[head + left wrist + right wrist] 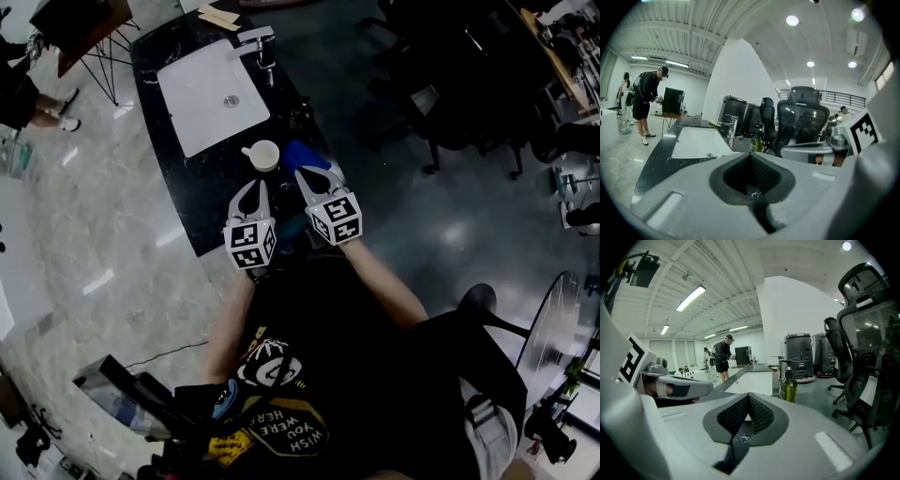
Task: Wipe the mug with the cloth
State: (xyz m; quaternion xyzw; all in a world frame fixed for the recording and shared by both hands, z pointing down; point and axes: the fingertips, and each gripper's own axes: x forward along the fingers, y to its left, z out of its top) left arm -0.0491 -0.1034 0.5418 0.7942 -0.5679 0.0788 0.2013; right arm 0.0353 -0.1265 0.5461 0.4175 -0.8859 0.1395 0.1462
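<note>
A white mug (pixel 263 155) stands on the black counter (pixel 202 202), just in front of the sink. Right beside it lies a blue cloth (pixel 302 152). My left gripper (pixel 255 186) hovers just short of the mug; in the left gripper view (pixel 751 159) its pads meet with nothing between them. My right gripper (pixel 307 172) has its tips at the near edge of the cloth. In the right gripper view (pixel 749 398) the jaws are shut and no cloth shows between the pads. Neither gripper view shows the mug or the cloth clearly.
A white sink (pixel 202 103) with a chrome faucet (pixel 258 42) fills the counter's far half. A green bottle (pixel 788 386) stands near the counter's right edge. Office chairs (pixel 450 84) crowd the floor to the right. A person (pixel 647 101) stands beyond the far end.
</note>
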